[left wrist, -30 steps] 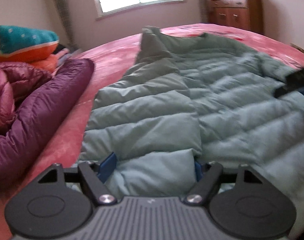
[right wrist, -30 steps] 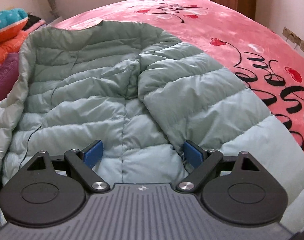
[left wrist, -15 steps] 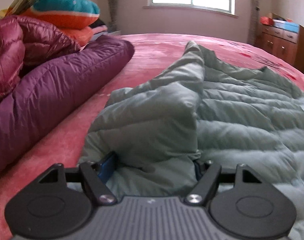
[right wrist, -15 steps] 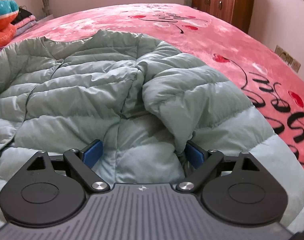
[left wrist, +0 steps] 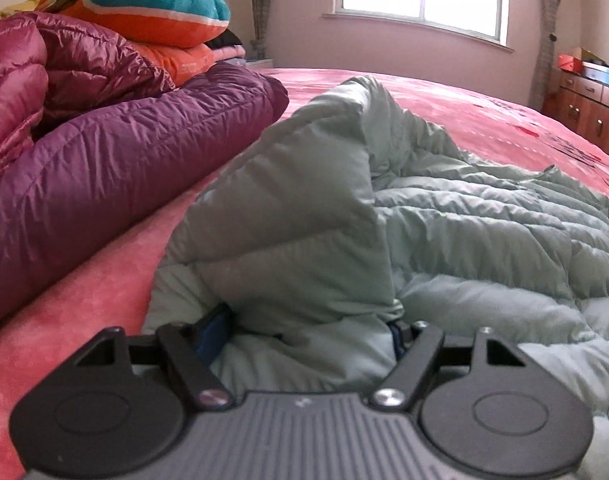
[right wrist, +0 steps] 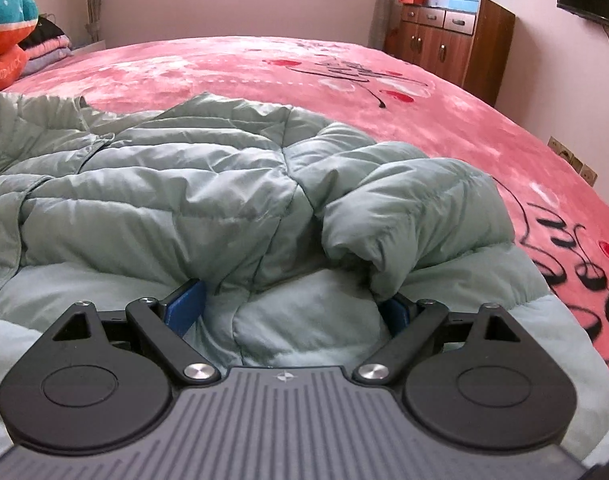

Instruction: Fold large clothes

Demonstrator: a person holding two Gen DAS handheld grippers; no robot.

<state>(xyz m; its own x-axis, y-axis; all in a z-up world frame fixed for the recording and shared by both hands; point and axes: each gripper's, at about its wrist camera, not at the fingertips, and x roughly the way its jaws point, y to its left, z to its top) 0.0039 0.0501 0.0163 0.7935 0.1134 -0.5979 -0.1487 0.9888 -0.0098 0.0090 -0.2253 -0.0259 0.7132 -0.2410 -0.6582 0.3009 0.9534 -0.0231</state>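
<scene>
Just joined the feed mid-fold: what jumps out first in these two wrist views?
A puffy pale green quilted down jacket fills both views, spread on the pink blanket-covered bed, its hem bunched in the left claw and the right claw. Left of it lies a glossy purple down coat, under a teal-and-orange plush cushion.

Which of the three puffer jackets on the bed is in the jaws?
The pale green puffer jacket, spread on the pink blanket. Both grippers' jaws clamp its hem. The purple one and the glossy maroon one lie bunched, untouched.
</scene>
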